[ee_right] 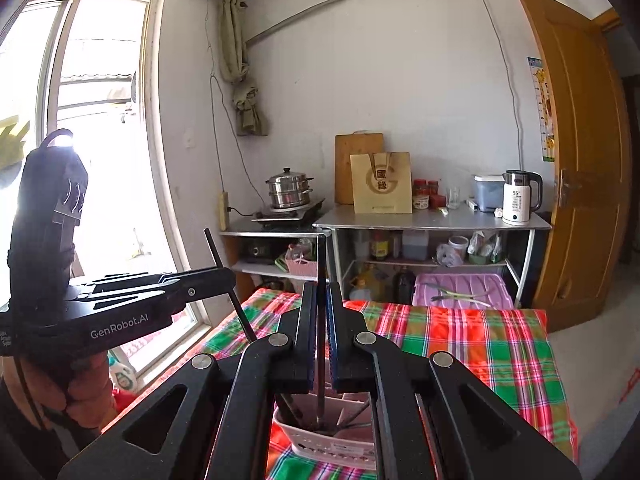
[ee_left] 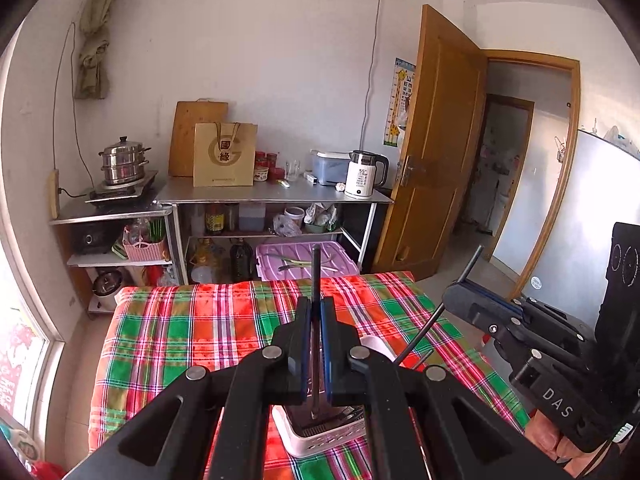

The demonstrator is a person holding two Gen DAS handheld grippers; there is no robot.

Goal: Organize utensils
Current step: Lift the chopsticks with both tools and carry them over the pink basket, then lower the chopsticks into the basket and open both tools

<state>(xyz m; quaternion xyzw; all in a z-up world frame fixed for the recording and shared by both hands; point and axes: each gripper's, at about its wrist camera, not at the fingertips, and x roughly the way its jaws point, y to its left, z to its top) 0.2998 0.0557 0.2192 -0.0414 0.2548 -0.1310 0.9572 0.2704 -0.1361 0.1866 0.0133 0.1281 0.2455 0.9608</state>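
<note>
Chopsticks [ee_left: 316,280] [ee_right: 320,276] stand upright, one clamped in each hand-held gripper [ee_left: 316,312] [ee_right: 321,300], tips in basket [ee_left: 320,438].

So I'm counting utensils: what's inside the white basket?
The basket holds several dark utensils, with a chopstick standing in it; fingers cover the rest, so no count.

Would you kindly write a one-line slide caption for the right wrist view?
Right gripper lowers a dark chopstick into a white basket on a plaid cloth, beside the left gripper holding another.
</note>
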